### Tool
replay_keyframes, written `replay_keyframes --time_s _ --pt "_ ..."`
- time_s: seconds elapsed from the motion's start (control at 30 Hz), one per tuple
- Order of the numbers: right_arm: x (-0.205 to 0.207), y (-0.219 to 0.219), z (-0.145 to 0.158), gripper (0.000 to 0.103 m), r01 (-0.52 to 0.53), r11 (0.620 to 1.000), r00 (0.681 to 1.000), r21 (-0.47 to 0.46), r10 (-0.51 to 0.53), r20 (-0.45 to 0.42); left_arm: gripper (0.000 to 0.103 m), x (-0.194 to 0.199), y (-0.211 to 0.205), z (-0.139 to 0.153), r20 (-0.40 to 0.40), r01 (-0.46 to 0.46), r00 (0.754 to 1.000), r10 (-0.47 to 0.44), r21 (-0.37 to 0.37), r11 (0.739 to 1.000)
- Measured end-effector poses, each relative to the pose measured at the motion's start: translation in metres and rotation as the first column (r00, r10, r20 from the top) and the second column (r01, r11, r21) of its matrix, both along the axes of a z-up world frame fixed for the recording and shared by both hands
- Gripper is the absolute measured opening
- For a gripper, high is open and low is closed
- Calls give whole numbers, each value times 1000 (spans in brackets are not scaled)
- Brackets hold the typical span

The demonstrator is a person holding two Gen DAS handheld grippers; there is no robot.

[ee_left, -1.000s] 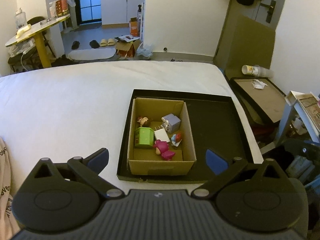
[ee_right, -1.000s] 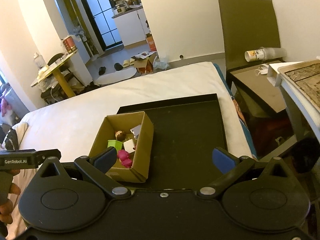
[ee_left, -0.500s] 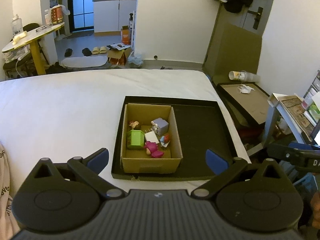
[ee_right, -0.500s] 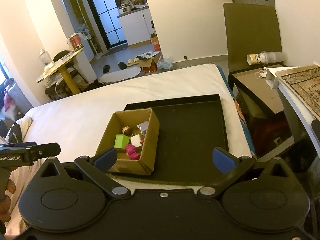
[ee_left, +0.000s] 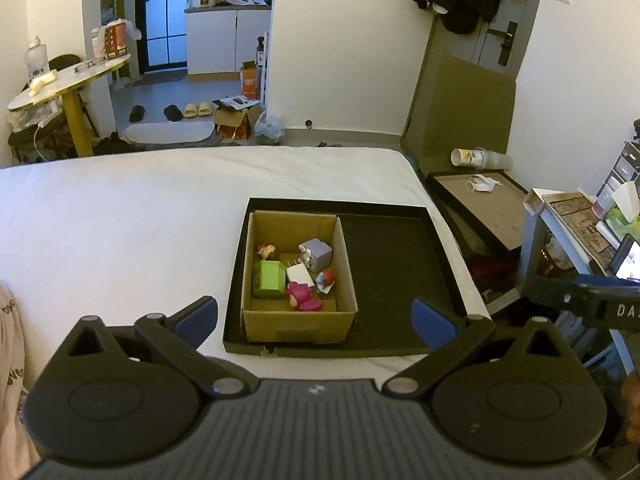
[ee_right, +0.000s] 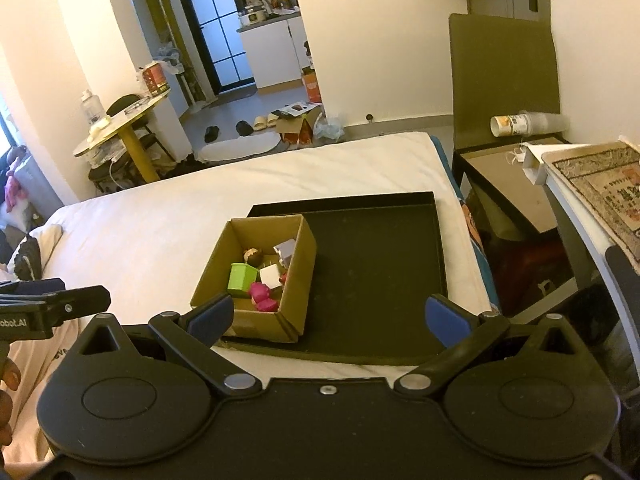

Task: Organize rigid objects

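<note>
A small cardboard box (ee_left: 298,322) (ee_right: 298,276) stands in the left part of a shallow black tray (ee_left: 394,264) (ee_right: 376,272) on a white bed. Inside it lie a green block (ee_left: 267,278) (ee_right: 241,276), a pink toy (ee_left: 302,296) (ee_right: 262,296), a grey cube (ee_left: 316,254), a white piece (ee_left: 300,274) and small figures. My left gripper (ee_left: 314,316) hangs open, above and short of the box, nothing between its fingers. My right gripper (ee_right: 328,316) is open too, held back from the tray's near edge. The other gripper's body shows at the side of each view.
The white bed (ee_left: 120,220) stretches left of the tray. Past its right edge sit a low brown-topped table (ee_left: 486,204) with a fallen cup (ee_left: 472,157) and a white shelf unit (ee_right: 592,184). A person's hand (ee_right: 8,372) and clothing lie at lower left.
Both grippers have drawn back and risen; the box and tray look smaller and farther off. More of the room's right side shows. Both stay open, and the toys have not moved.
</note>
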State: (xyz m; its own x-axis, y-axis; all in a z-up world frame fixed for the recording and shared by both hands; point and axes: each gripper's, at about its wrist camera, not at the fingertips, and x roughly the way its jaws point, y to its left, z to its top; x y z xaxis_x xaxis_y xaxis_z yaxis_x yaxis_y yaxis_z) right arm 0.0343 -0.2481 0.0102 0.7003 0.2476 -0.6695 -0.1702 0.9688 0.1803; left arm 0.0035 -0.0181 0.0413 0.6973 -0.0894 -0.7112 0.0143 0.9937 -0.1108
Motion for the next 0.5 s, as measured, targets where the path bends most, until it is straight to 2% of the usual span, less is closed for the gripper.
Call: replay_keyframes --time_s 0.5 --pt "-4 14 2 103 -36 999 999 -22 36 4 103 -7 12 -2 -3 -29 1000 29 -11 1000"
